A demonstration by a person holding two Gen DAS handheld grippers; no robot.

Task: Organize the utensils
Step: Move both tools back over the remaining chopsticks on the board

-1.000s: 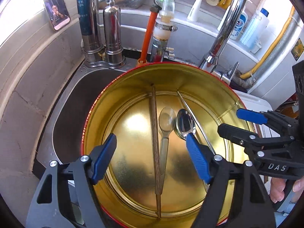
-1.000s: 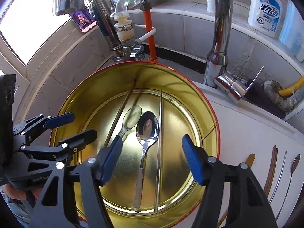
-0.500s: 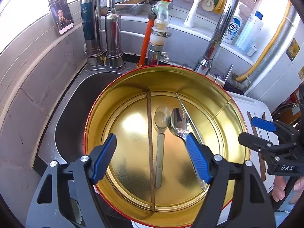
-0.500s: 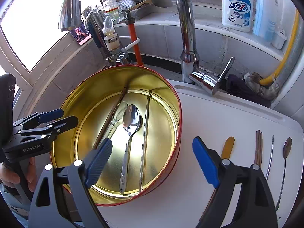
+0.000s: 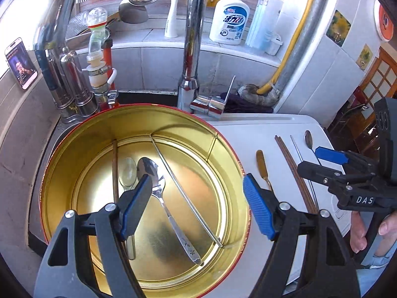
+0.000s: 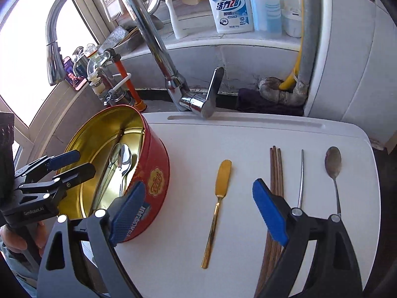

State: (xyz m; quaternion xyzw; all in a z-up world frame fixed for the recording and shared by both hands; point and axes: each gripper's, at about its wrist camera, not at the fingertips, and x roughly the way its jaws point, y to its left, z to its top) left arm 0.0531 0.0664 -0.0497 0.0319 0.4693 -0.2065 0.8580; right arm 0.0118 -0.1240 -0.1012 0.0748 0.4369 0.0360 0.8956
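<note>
We hold our left gripper (image 5: 197, 202) wide open and empty above the round tin (image 5: 224, 154); our right gripper (image 6: 198, 213) opens wider, empty, over the gold knife (image 6: 217, 198) lying right of it.

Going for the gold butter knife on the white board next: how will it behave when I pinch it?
The gold butter knife lies flat on the white board, so the pads will likely struggle to get under it. Its polished handle looks thin and probably slippery. It looks like rigid metal, so it should not flex, though it may pivot if gripped off-centre.
</note>
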